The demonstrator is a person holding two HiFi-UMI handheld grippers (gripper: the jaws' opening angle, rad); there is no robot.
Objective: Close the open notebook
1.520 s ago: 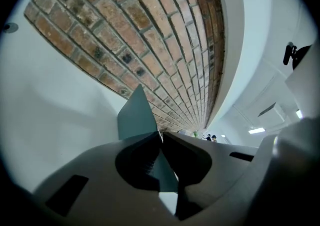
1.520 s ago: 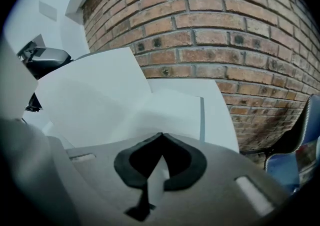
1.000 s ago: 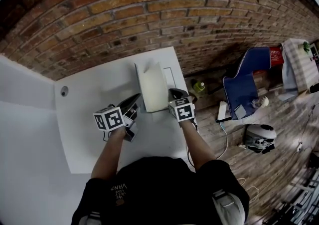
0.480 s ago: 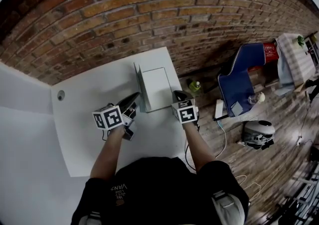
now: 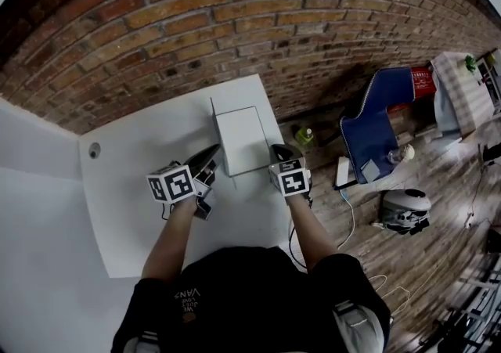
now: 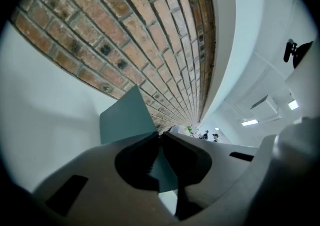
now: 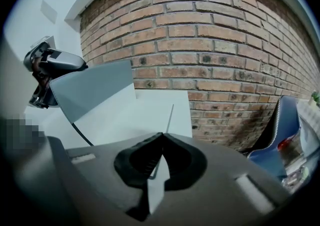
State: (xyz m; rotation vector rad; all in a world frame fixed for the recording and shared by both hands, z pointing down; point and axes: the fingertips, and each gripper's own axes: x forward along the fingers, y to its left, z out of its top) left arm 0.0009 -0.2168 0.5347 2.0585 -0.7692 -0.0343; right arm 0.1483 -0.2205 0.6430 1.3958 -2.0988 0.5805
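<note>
Presently the open notebook (image 5: 244, 138), laid at the far side of the white table (image 5: 133, 187), is steadied by the right gripper (image 7: 161, 136), clamped on its right leaf (image 7: 155, 192), while its grey-green left cover (image 6: 127, 117) is pinched raised by the left gripper (image 6: 160, 136), seemingly for folding shut.

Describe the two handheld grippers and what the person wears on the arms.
The left gripper and the right gripper each have a grey body, ridged black jaws, and a white cube bearing black square markers. Clothing: a black short-sleeved top.
</note>
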